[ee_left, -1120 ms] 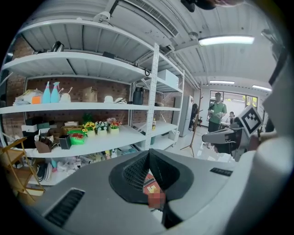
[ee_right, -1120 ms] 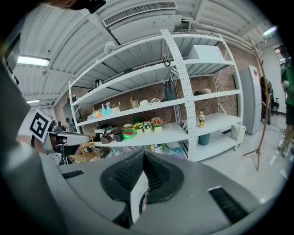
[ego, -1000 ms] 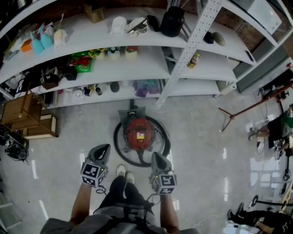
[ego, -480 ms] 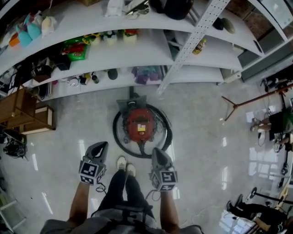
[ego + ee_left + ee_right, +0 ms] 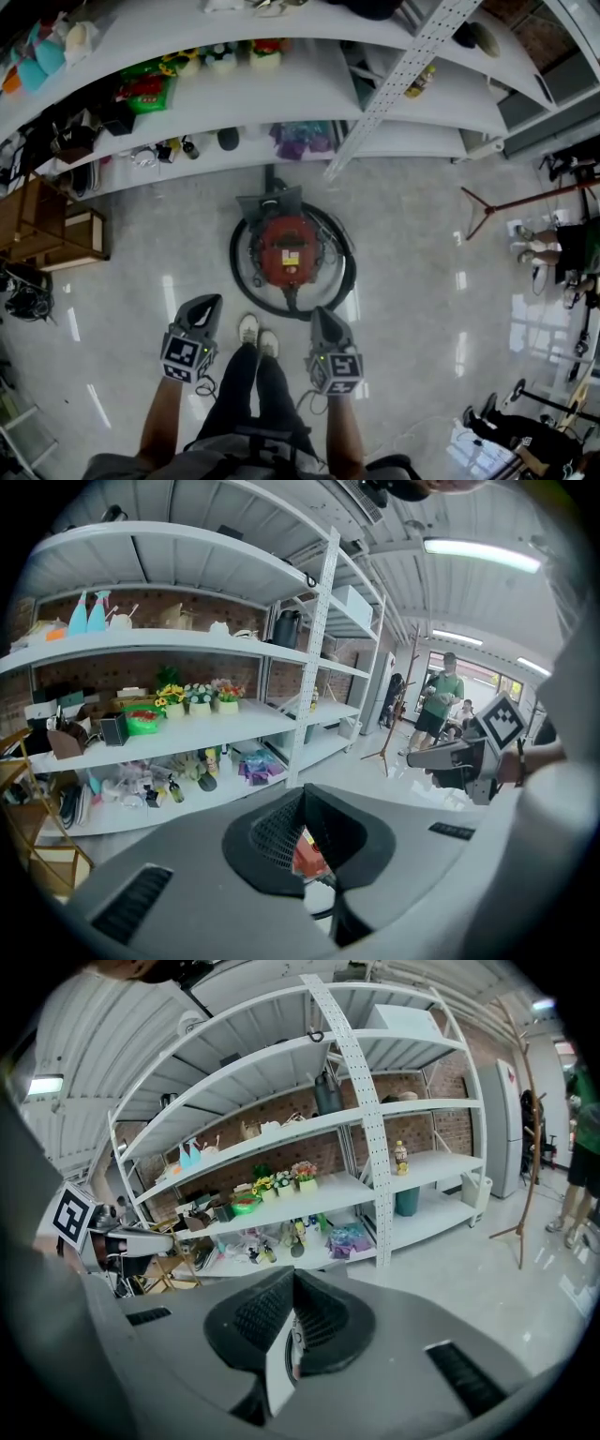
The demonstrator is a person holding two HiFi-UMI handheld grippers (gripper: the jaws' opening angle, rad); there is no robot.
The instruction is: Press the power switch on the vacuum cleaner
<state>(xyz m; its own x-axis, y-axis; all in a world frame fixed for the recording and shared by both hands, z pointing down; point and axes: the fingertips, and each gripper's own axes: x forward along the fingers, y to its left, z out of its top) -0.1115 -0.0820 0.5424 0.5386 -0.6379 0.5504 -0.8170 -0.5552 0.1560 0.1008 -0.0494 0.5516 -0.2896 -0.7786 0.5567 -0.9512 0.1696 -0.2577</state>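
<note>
The red vacuum cleaner [image 5: 286, 251] stands on the floor in front of the person's shoes, ringed by its black hose [image 5: 340, 281]. A grey plate-like part sits at its far side. No switch can be made out at this distance. My left gripper [image 5: 210, 302] hangs above the floor to the vacuum's near left, and my right gripper [image 5: 321, 313] to its near right, both well short of it. Both are shut with nothing held. In the left gripper view, a sliver of the red vacuum cleaner [image 5: 307, 857] shows under the closed left gripper [image 5: 302, 791]. The right gripper [image 5: 292, 1275] points at the shelves.
White shelving [image 5: 281, 141] full of small goods runs along the far side, with a perforated upright [image 5: 398, 80] leaning across it. Wooden crates [image 5: 56, 234] stand at the left. A tripod stand [image 5: 506, 206] and seated people [image 5: 562, 253] are at the right. The other gripper [image 5: 469, 757] shows sideways.
The whole head view has drifted: vacuum, shelves and shoes sit a little higher in frame. Both grippers keep the same shut pose at the same spacing.
</note>
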